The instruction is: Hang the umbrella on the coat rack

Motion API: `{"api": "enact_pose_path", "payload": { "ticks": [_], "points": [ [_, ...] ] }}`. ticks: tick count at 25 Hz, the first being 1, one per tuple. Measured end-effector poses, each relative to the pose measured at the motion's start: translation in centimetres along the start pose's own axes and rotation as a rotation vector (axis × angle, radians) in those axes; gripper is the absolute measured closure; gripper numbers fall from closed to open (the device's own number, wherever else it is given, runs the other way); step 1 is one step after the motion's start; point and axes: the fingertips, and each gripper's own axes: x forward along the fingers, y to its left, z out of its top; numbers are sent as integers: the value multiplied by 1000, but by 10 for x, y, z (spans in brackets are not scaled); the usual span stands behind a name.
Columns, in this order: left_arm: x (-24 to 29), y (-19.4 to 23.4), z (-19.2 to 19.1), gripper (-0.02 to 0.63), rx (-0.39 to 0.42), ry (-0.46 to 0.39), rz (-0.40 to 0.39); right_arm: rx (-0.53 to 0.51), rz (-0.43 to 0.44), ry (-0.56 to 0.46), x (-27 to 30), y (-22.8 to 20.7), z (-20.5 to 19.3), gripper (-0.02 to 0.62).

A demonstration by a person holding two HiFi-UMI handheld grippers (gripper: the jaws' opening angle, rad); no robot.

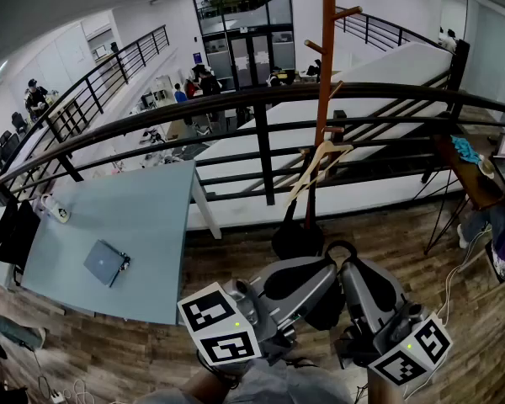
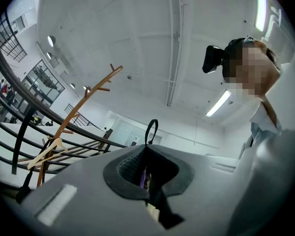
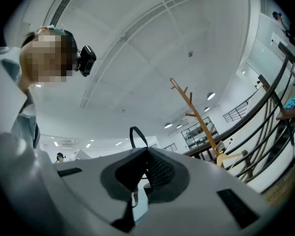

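Note:
The brown wooden coat rack (image 1: 322,74) stands straight ahead by the black railing, with a pale wooden hanger (image 1: 318,162) and a black bag (image 1: 296,236) on it. My left gripper (image 1: 318,280) and right gripper (image 1: 353,269) are low in the head view, tips almost together and pointing at the rack. Both look shut on the umbrella, which is mostly hidden; only its black strap loop (image 1: 340,248) sticks out. The left gripper view shows the loop (image 2: 151,130) above my left gripper (image 2: 147,150), with the rack (image 2: 83,100) at left. The right gripper view shows the loop (image 3: 137,136) and the rack (image 3: 196,117).
A black metal railing (image 1: 261,146) runs across behind the rack, with a drop to a lower floor beyond. A light blue table (image 1: 151,217) with a grey device (image 1: 107,263) stands at left. A wooden desk (image 1: 465,175) is at right. The floor is wood.

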Motion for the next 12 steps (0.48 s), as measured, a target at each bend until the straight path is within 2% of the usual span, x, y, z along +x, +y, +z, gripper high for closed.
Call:
{"api": "enact_pose_path", "payload": {
  "ticks": [12],
  "points": [
    [14, -5, -9, 601, 4, -7, 21, -10, 26, 9, -11, -10, 3, 595]
  ]
}}
